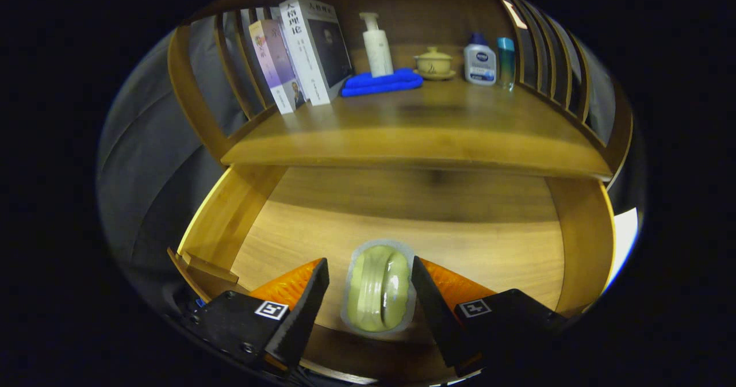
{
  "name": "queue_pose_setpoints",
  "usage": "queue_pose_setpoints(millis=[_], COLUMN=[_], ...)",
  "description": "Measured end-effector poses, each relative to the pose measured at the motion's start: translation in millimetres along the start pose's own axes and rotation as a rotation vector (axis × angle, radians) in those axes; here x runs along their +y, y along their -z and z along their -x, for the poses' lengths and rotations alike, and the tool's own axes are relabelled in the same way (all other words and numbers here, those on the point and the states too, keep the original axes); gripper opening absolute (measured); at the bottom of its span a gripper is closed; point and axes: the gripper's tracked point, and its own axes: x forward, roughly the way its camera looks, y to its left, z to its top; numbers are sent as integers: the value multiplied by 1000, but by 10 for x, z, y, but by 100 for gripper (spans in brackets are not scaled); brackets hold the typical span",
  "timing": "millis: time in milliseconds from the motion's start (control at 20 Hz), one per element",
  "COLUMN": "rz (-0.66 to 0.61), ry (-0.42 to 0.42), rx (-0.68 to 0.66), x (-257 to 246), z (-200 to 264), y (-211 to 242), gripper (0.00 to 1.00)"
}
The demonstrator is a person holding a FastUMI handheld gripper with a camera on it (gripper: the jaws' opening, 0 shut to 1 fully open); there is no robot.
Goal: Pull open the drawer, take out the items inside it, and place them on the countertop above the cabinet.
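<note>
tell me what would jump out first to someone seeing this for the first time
The eye lands first on the pale green sealed cup lying in the open drawer, right between the fingers of the open gripper, which do not yet press on it. Next comes the countertop above, where the bright blue cloth lies under a white pump bottle, with upright books beside them.

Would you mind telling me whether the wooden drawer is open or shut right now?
Open. The wooden drawer is pulled out below the countertop, its floor exposed, with a pale green plastic-sealed cup lying between the gripper's open jaws.
</note>
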Motion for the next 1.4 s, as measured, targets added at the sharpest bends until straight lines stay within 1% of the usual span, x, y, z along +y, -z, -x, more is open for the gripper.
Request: queue_pose_setpoints(millis=[100, 200, 250, 350, 400, 500, 550, 600, 700, 900, 1150, 1400], rz=[17, 26, 20, 7, 7, -24, -32, -38, -9, 5, 78, 120], ry=[7, 15, 5, 3, 17, -5, -16, -19, -2, -34, -27, -34], rx=[29, 44, 46, 52, 41, 31, 17, -6, -49, -160, -358, -507], x=[-10, -22, -4, 10, -20, 14, 11, 22, -5, 128, 200, 292], z=[-62, -98, -111, -158, -149, -156, -150, -143, -89, 91, 519, 937], y=[47, 84, 104, 117, 93, 75, 73, 60, 11, -167, -515, -811], gripper=[87, 87, 87, 62, 50, 25, 25, 15, 15, 15, 15, 15])
